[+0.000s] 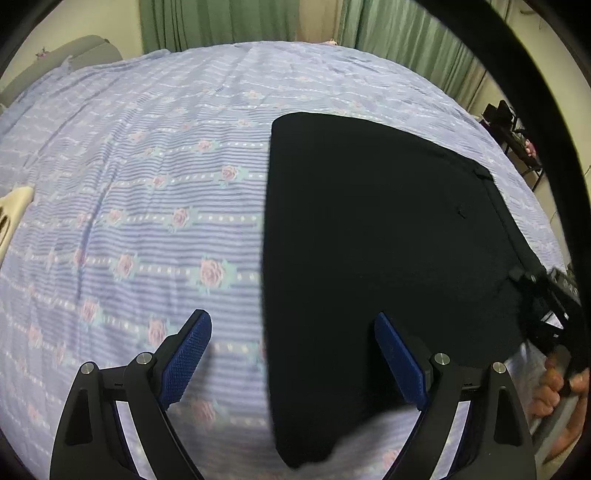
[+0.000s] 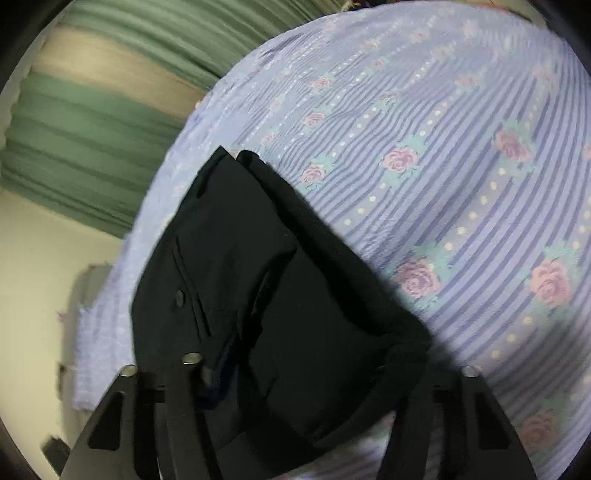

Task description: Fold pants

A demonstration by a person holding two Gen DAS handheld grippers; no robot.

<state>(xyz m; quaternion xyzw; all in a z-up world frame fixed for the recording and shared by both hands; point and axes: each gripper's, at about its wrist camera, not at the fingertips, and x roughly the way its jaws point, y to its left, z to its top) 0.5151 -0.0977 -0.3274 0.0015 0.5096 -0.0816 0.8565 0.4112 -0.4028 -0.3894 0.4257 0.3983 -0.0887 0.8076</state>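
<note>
Bedsheet (image 1: 147,184) of lilac stripes and pink roses covers the bed, green curtains (image 1: 221,22) hanging at twelve o'clock. Black pants (image 1: 369,221) lie flat on it, filling the left wrist view from centre toward three o'clock. The left hand-held gripper (image 1: 291,354) hovers wide, empty, over their left edge. The right hand-held gripper (image 2: 295,387) is half-closed about the bunched waistband – whether its pads actually press I cannot tell. A hand (image 1: 557,384) shows at four o'clock.
</note>
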